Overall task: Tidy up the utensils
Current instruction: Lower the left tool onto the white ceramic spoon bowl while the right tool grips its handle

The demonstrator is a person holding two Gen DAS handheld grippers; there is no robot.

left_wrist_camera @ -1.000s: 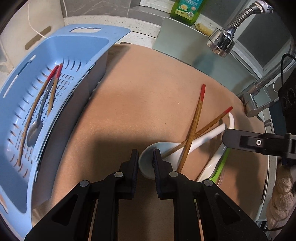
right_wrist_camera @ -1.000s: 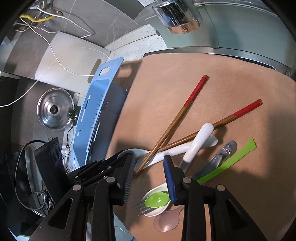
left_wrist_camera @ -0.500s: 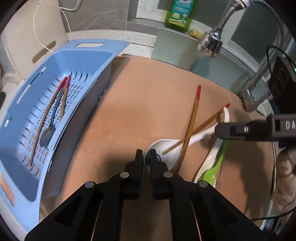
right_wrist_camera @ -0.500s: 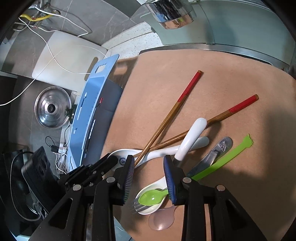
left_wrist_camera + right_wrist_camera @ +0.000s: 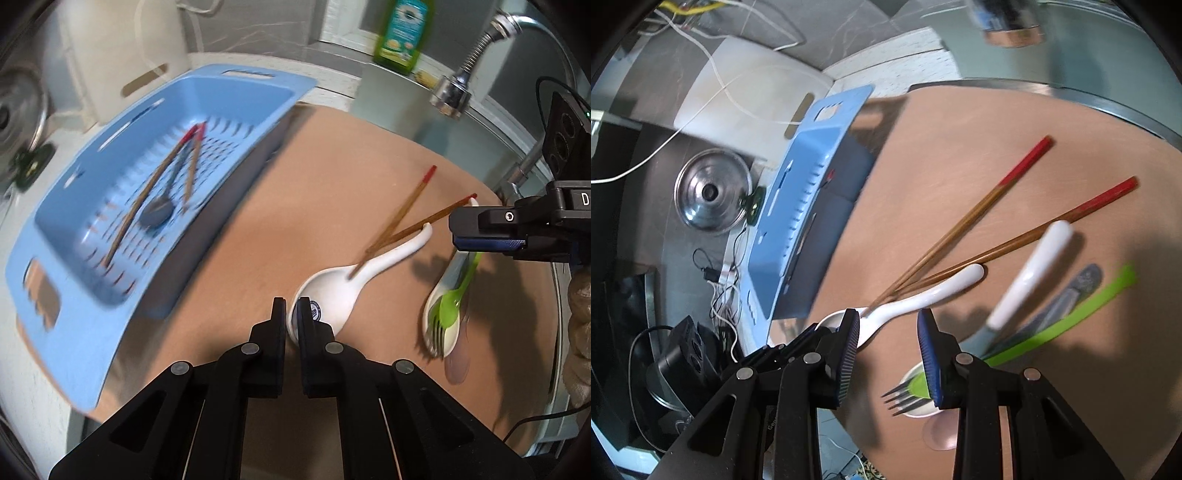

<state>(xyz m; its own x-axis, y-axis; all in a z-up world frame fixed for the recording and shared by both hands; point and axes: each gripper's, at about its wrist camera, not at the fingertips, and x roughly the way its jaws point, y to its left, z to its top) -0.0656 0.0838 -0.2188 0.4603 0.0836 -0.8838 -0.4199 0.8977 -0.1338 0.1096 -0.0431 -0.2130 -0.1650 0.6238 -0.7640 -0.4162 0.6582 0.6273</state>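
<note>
Your left hand-held gripper (image 5: pixel 291 314) has its jaws pinched shut on the rim of the white spoon's (image 5: pixel 354 280) bowl, which sits on the tan mat (image 5: pixel 332 192) over the counter. The tips of two red-tipped chopsticks (image 5: pixel 402 218) lie across that spoon, one tip resting in its bowl, so they may shift or slide off when you lift it.

Your right hand-held gripper (image 5: pixel 888 354) hangs partly open above the mat with nothing between its jaws, near the second cluster of utensils.

Judging by what lies where, you are early to midway through. The blue basket (image 5: pixel 240 96) already holds a pair of chopsticks (image 5: pixel 162 184) and a metal spoon (image 5: pixel 159 214); that part looks done.

Left on the mat:
- the white spoon you are gripping
- the two chopsticks on it
- a second white spoon (image 5: pixel 1027 280)
- a green spoon (image 5: pixel 458 299)
- a metal fork (image 5: pixel 437 332)
- a clear pinkish spoon (image 5: pixel 458 365), partly hidden under the others

That is more left out than put away, so most of the sorting seems yet to come.
</note>
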